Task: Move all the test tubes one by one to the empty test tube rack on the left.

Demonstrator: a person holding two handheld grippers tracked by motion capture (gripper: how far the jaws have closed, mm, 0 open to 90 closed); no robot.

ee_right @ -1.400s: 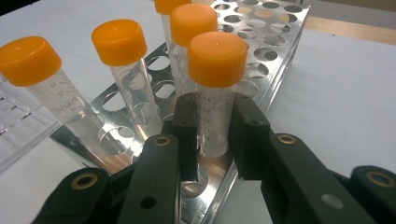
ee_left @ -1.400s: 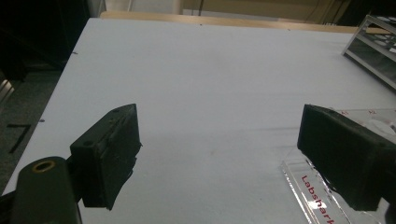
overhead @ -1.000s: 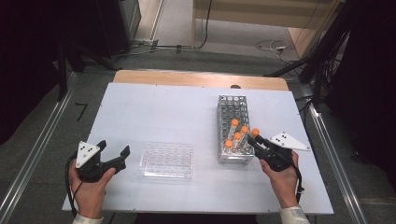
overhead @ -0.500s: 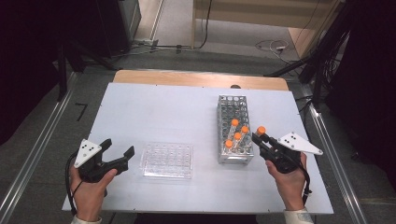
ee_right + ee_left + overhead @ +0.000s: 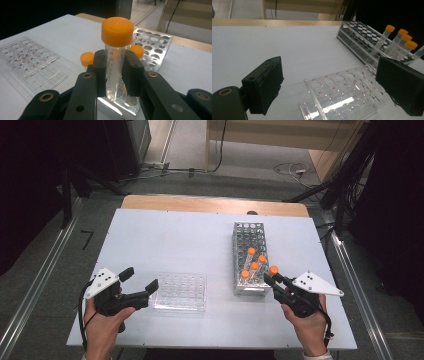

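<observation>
Right gripper (image 5: 113, 75) is clamped on a clear tube with an orange cap (image 5: 116, 50) — the two black jaws press its graduated wall from either side, and the tube stands upright between them, its foot just over the near end of the metal rack (image 5: 152, 40). Directly behind the held tube, more orange-capped tubes (image 5: 252, 265) sit in the rack's holes, and past them the rack's perforated top runs on away from the jaws. Off to that gripper's left lies the clear well plate (image 5: 180, 292), flat on the white table (image 5: 170, 240). Beyond the plate, on its far side from the right gripper, the left gripper (image 5: 139, 279) hangs with its jaws spread wide and nothing between them — its tips just beside the plate's edge, not touching it.
</observation>
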